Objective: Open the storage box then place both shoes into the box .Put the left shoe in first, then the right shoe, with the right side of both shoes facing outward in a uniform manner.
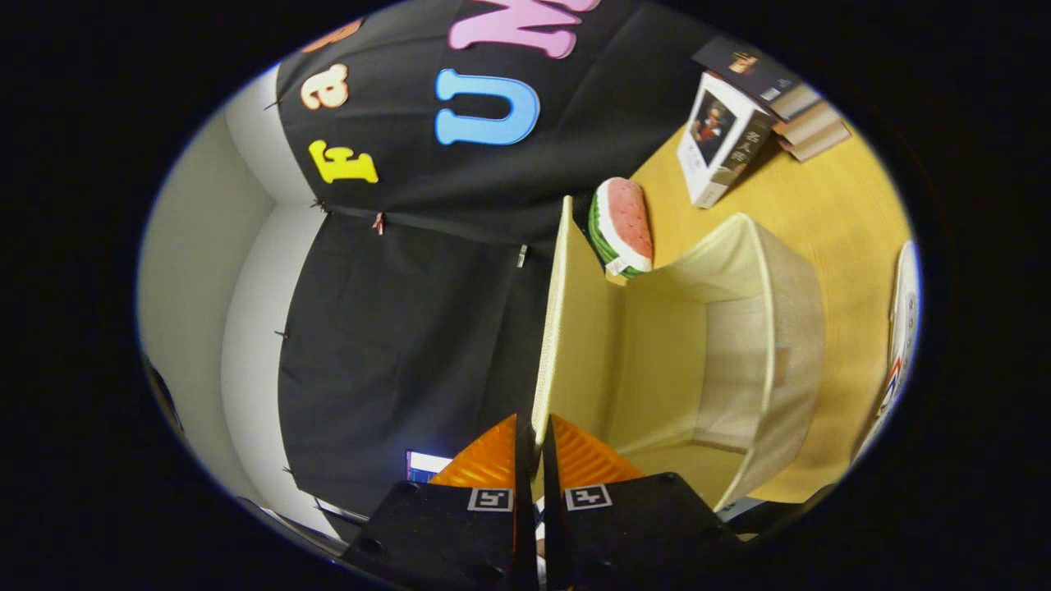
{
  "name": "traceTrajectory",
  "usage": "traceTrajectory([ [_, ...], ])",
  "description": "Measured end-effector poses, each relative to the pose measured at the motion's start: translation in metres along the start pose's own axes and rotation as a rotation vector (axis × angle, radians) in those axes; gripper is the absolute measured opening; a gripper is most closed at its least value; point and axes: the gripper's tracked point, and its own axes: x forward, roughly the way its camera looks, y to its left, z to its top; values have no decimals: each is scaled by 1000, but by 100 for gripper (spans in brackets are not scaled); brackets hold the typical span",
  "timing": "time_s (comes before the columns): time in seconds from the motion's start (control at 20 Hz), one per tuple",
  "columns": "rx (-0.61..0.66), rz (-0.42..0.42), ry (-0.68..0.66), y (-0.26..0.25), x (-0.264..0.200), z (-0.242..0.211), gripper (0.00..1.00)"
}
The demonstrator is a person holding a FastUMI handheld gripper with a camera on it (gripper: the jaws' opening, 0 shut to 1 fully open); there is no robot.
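Now the jaws of the gripper (pixel 538 435) pinch the raised lid (pixel 566 328) of the storage box (pixel 772 361), open beyond them.

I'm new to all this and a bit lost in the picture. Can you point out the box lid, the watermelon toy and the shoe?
Box lid (pixel 575 328): gripper view, inner face, pinched between the orange fingers.
Watermelon toy (pixel 626 222): gripper view, pink cut face.
Shoe (pixel 901 328): gripper view, white side.

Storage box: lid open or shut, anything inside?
Open and empty: the gripper pinches the raised lid, baring the storage box's empty inside.
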Motion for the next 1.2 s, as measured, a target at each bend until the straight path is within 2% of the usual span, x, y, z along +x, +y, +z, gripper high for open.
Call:
traceTrajectory([
  [0.2,-60,16,30,37,63,-20,9],
  [0.5,-68,-9,85,44,141,-52,11],
  [0.7,-103,-62,96,36,156,-65,44],
  [0.8,-116,-59,83,41,152,-65,82],
  [0.85,-124,-60,69,41,147,-63,90],
  [0.95,-161,-77,15,38,128,-49,89],
  [1.05,-237,-136,-69,23,96,-29,89],
  [1.1,-277,-181,-111,13,79,-20,89],
  [1.2,-378,-329,-208,-17,28,4,89],
])
